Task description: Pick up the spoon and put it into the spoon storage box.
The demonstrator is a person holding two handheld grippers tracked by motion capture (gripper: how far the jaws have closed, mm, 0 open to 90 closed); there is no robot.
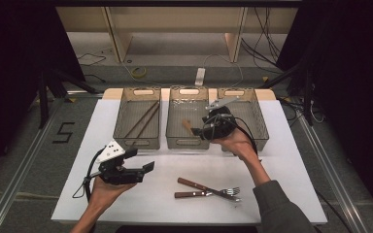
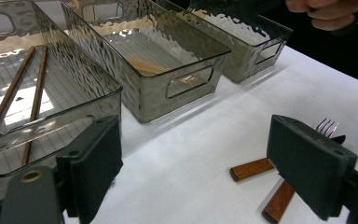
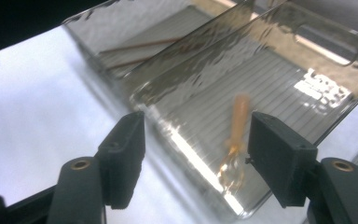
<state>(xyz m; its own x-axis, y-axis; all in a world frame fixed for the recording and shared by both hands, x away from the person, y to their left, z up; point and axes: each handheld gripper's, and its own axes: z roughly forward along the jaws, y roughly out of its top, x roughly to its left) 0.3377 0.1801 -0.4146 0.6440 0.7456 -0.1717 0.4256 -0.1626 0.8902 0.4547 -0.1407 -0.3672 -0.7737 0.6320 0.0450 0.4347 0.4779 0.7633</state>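
1. Right gripper (image 3: 191,163) jaws are spread with nothing between them, hovering over the middle bin (image 1: 188,141). A wooden fork (image 3: 237,135) lies inside, apparently just dropped.
2. Sorting layout: chopsticks (image 1: 143,120) in the left bin (image 1: 137,142); right bin (image 1: 261,121) partly hidden by the hand.
3. Two forks (image 1: 206,190) with wooden handles lie crossed on the table (image 1: 281,160), likely next.
4. Left gripper (image 1: 141,162) is spread, empty and parked low near them, probably ready for a pickup.
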